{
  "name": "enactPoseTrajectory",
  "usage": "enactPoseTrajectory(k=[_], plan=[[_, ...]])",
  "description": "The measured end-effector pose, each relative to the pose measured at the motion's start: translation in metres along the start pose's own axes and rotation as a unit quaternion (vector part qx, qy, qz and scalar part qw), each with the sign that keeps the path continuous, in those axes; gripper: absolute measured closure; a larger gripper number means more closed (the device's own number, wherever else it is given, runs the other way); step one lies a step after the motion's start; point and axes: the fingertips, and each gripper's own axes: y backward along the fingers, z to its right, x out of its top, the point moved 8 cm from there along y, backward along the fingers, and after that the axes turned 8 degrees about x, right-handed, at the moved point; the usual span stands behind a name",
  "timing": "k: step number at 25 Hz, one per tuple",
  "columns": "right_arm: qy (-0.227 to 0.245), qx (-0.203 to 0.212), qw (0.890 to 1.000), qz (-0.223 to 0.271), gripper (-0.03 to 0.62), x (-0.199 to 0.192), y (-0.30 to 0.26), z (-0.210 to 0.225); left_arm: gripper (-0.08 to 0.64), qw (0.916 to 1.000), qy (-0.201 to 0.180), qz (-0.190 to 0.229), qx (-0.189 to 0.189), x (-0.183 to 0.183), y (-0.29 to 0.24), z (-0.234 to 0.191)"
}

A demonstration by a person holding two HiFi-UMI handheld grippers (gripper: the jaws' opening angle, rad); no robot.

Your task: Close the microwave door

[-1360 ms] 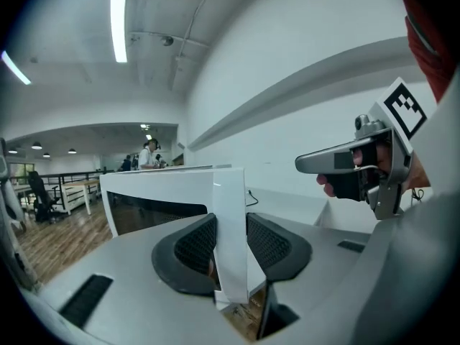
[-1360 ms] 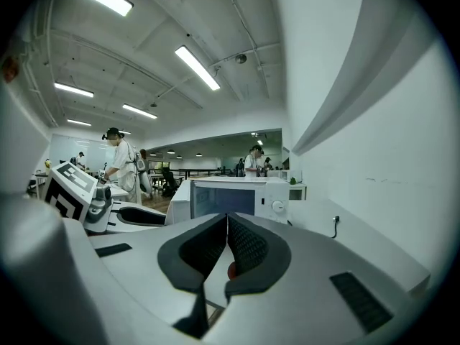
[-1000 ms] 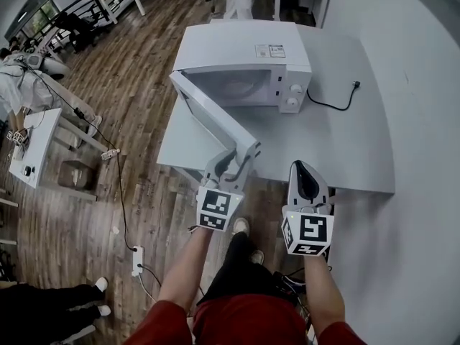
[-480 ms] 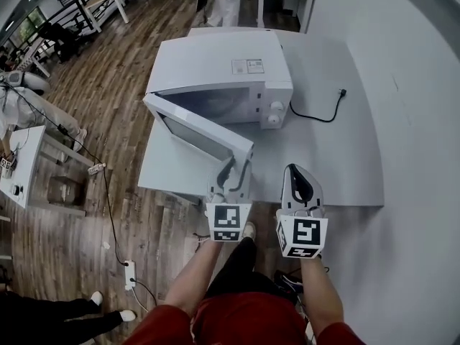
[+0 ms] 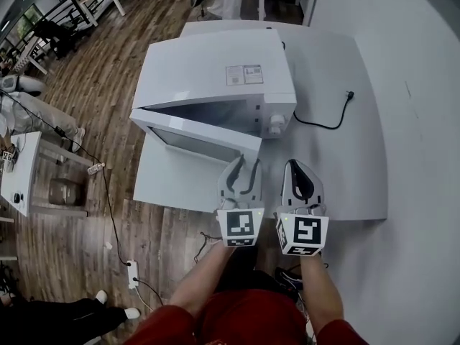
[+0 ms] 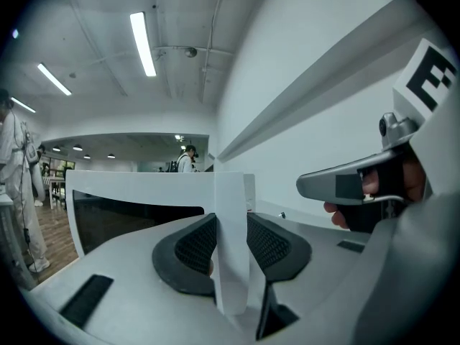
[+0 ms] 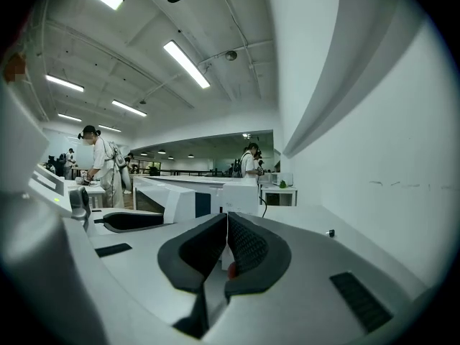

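Note:
A white microwave (image 5: 215,70) stands on a grey table (image 5: 323,164). Its door (image 5: 198,136) hangs partly open, hinged at the left, with its free edge swung out toward me. My left gripper (image 5: 241,165) holds that free edge (image 6: 231,264). Its jaws are closing on the edge, and the dark pads (image 6: 194,243) lie against both faces. My right gripper (image 5: 298,167) hovers just right of it over the table's front. It is shut, its pads (image 7: 244,246) meet, and nothing is between them. The microwave (image 7: 180,200) shows ahead and to the left in the right gripper view.
A black power cord (image 5: 323,121) trails unplugged across the table right of the microwave's knobs (image 5: 275,124). A white wall borders the table at right. On the wooden floor to the left are a power strip (image 5: 129,270), a small white table (image 5: 18,171) and a person's legs (image 5: 72,315).
The door has swung from wide open to roughly half shut, with my left gripper moving right along with its edge. The right gripper has stayed beside it.

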Motion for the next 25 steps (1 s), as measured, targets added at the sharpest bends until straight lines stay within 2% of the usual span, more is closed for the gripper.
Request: enactPoseTrajectory(k=[14, 20, 25], plan=[[0.001, -0.012, 1.0, -0.008, 0.565, 0.007, -0.052, 0.038, 0.411, 0.9998, 0.006, 0.0, 0.018, 0.006, -0.063, 0.005], [-0.002, -0.001, 1.0, -0.008, 0.565, 0.01, -0.069, 0.049, 0.411, 0.9995, 0.005, -0.002, 0.03, 0.011, -0.082, 0.005], [0.002, 0.028, 1.0, -0.008, 0.565, 0.012, -0.082, 0.058, 0.411, 0.9988, 0.008, -0.002, 0.049, 0.012, -0.092, 0.005]])
